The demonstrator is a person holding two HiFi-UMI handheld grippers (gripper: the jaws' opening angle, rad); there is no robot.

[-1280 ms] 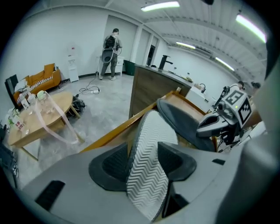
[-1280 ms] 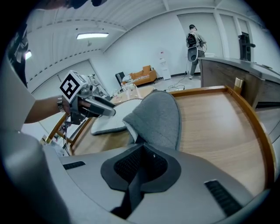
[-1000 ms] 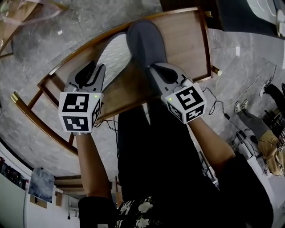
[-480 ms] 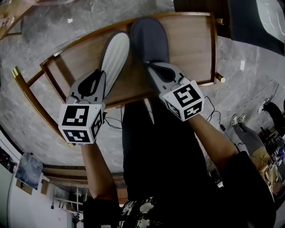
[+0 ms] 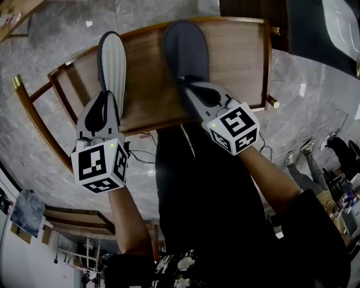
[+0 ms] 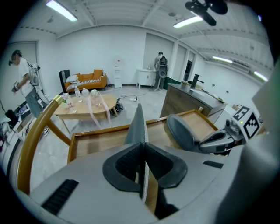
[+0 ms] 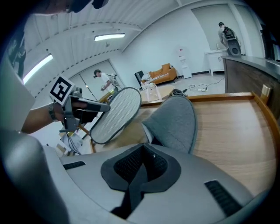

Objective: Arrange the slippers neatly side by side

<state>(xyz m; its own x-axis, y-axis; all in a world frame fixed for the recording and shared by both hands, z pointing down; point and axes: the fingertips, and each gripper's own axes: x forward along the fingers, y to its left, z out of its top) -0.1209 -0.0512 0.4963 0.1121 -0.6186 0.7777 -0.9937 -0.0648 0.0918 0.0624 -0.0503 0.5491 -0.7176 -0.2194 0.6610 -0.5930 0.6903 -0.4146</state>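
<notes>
Two grey slippers are over a wooden tray table. My left gripper is shut on the heel of the left slipper, which stands on its edge with its ribbed white sole showing; the jaws have just been closing on it. In the left gripper view that slipper runs edge-on between the jaws of the left gripper. My right gripper is shut on the heel of the right slipper, which lies upper side up on the table. The right gripper view shows this slipper ahead of the right gripper.
The table has a raised rim and brass-tipped legs over a marble floor. Cables trail under it. Dark furniture stands beyond. Farther off are a low table, an orange sofa and several people.
The left gripper has carried its slipper left, away from the right slipper, and rolled it from sole-up onto its edge. The right gripper and its slipper have stayed put.
</notes>
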